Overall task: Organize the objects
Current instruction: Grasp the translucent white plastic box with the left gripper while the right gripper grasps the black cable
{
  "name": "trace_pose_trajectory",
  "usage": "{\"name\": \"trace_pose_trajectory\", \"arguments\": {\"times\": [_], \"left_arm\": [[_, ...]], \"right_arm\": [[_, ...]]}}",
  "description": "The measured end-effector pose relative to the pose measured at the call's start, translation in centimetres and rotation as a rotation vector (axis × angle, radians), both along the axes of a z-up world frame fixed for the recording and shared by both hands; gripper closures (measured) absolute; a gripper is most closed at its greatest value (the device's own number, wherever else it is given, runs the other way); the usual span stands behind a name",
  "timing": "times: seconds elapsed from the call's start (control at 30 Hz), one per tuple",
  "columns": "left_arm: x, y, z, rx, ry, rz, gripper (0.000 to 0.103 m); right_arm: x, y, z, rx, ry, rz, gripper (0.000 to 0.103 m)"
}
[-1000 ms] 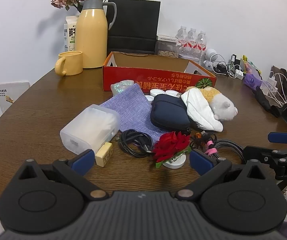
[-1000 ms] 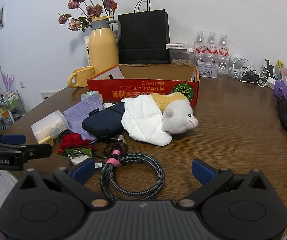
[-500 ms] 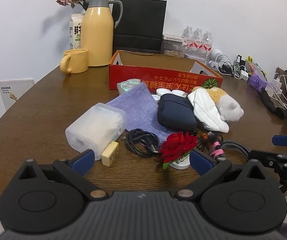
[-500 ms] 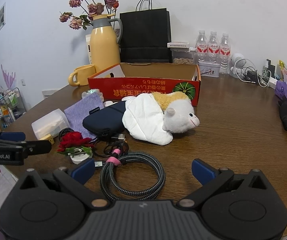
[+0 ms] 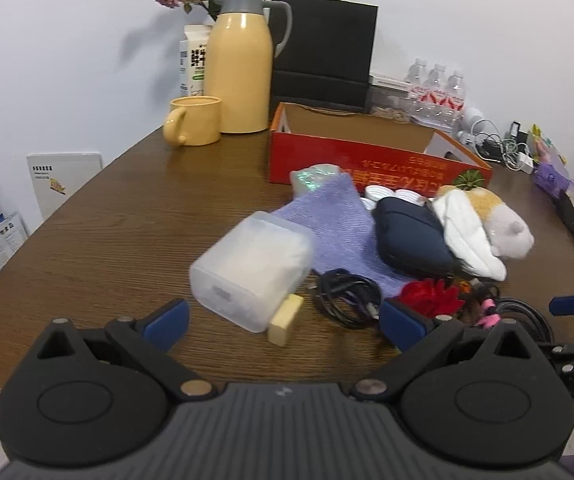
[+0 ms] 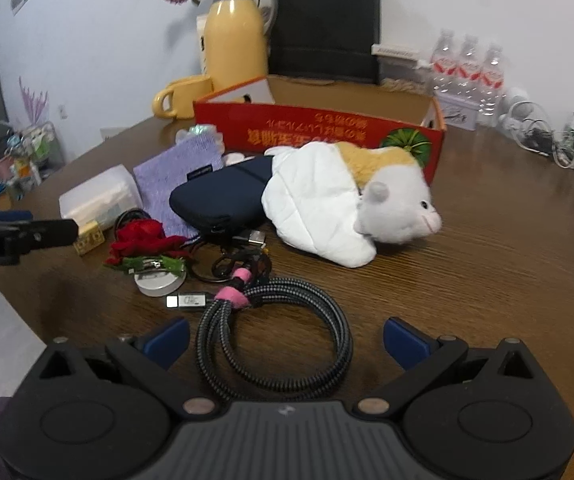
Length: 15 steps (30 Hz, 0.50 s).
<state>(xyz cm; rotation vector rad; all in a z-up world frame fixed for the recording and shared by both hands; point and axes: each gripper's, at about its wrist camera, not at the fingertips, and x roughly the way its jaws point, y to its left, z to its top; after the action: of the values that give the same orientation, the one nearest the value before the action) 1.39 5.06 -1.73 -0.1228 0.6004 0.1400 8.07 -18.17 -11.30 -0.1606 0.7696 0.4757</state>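
Now the left gripper has swung leftward and lines up on the frosted plastic box.

Compared with a second ago, the left wrist view has shifted: the box and the small yellow block touching its corner sit between the wide-spread blue fingertips, where the red flower was centred before. The right gripper has moved little and hangs equally wide over the braided cable coil. Both tools are empty. Nothing has gone into the red cardboard box yet; the purple pouch, navy case and plush toy lie heaped on the table in front of it. Sorting looks barely begun, and the plastic box seems the likely first pick.
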Motion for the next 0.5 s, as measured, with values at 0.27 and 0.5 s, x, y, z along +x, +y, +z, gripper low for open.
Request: {"name": "trace_pose_trajectory", "arguments": {"times": [0.27, 0.5], "left_arm": [[0.6, 1.4, -0.3, 0.014, 0.016, 0.032, 0.000], [2.4, 2.0, 0.0, 0.046, 0.029, 0.029, 0.000]], "right_arm": [[1.3, 0.7, -1.5, -0.027, 0.009, 0.021, 0.000], [1.5, -0.5, -1.2, 0.005, -0.040, 0.033, 0.016]]}}
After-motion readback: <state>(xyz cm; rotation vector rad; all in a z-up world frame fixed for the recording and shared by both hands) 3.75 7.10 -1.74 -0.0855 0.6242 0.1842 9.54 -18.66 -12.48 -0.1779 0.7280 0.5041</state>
